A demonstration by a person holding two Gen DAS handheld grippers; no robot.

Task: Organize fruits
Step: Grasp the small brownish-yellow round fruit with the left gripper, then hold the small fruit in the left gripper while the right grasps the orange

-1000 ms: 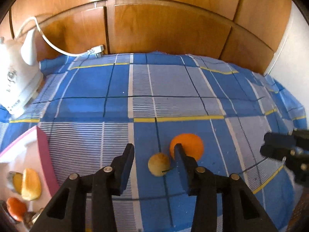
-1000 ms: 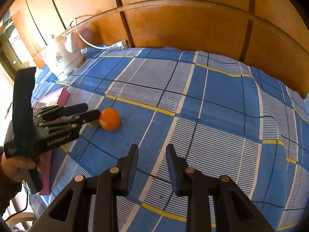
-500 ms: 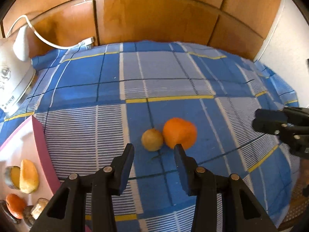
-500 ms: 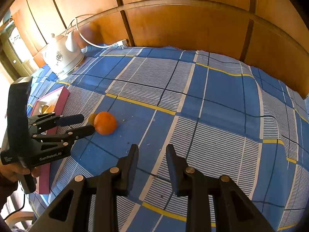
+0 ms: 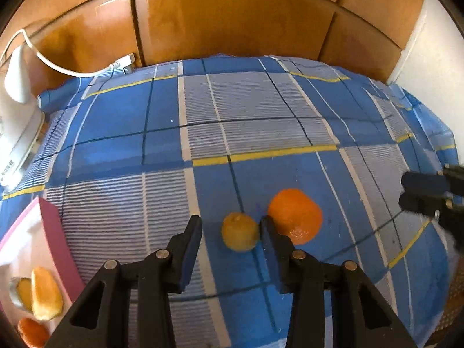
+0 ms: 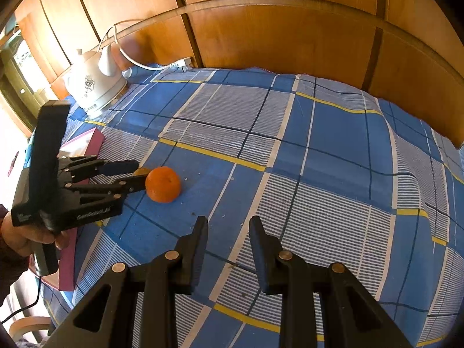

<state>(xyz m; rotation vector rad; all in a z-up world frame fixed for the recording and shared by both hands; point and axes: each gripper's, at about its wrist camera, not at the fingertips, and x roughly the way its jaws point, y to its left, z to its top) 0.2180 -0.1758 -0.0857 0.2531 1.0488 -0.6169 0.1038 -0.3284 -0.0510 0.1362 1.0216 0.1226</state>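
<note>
- Black plastic, the left gripper (image 5: 230,232) stood with its jaws spread, a small yellowish fruit (image 5: 239,235) lying between the tips, close against the right-hand finger and clear of the other; nothing was gripped.
- White lettering ran along that gripper's body in the right wrist view, too small to read.
- Just beyond the right-hand finger an orange (image 5: 295,216) lay on the blue plaid cloth (image 5: 261,110), just beside the small fruit; whether they touched could not be told.
- At the cloth's near left edge sat a pink-rimmed white tray (image 5: 53,232), holding several yellow and orange fruit pieces (image 5: 45,293).
- Out toward the right side of the cloth, the right gripper (image 6: 229,233) hung partly open above it, holding nothing, well apart from the orange.
- At the far left corner stood a white kettle (image 6: 92,87) with a dark emblem, its cord (image 6: 130,58) trailing to a power strip (image 6: 181,63) by the wooden panels (image 6: 275,29).
</note>
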